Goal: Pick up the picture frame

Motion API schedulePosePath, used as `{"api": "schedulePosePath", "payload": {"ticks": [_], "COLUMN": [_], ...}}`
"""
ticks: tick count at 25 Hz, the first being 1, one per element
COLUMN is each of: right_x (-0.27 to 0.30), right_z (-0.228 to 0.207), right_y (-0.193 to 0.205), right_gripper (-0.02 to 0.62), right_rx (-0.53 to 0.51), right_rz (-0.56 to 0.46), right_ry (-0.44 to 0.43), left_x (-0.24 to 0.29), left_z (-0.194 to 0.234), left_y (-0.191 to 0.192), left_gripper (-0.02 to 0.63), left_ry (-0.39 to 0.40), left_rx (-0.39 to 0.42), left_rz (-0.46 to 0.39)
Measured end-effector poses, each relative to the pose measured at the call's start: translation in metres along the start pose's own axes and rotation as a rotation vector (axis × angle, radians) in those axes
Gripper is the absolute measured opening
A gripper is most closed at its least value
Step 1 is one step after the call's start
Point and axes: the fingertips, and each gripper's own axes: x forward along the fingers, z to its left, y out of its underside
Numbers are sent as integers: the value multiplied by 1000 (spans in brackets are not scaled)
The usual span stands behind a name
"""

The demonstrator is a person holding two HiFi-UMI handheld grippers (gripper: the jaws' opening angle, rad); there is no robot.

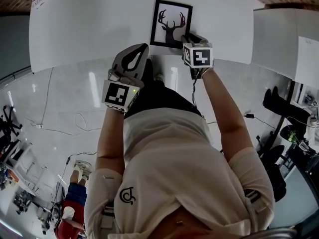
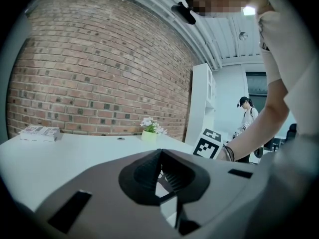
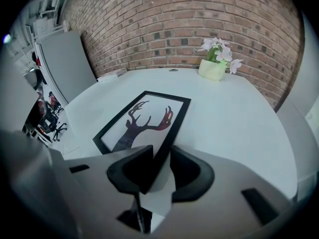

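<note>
The frame (image 1: pixel 171 24), black-edged with a dark antlered deer on white, is seen lying on the white tabletop (image 1: pixel 89 24), close to the near edge and towards the right. The right gripper (image 1: pixel 193 39) is held at the frame's near right corner, its marker cube turned up to the head camera. From the right gripper view the frame (image 3: pixel 144 121) is shown running away from the camera, and its near right border is caught in the gap of that gripper (image 3: pixel 161 153): the jaws are set a little apart, the left one lapping over the frame, while a sliver of white tabletop (image 3: pixel 234 113) is left showing between the border and the right one. Whether the frame is being touched cannot be told. Over to the left gripper (image 1: pixel 143 46): it is held off the near edge, left of the frame and apart from it. In its own view the left gripper (image 2: pixel 160 152) is seen pressed together at the tips, with nothing between. A small pot of pale flowers (image 3: pixel 213 66) is spotted at the far side of the tabletop, before a brick wall (image 3: pixel 174 19).
</note>
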Motion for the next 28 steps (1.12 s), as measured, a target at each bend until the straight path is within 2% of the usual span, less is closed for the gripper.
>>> {"api": "schedulePosePath", "payload": {"ticks": [13,28], "right_x": [-13,-26], "right_z": [23,35], "right_y": [32,57], "right_gripper": [117,112], "right_rx": [-54,-116], "right_rz": [15,39], "right_ry": [-36,-69], "left_x": [-32,-40], "left_z": [-9,-24], "left_y": [31,72], "left_gripper": [14,14], "left_ry": [-11,0], "left_rx": [-35,-84], "left_rz": [35,92]}}
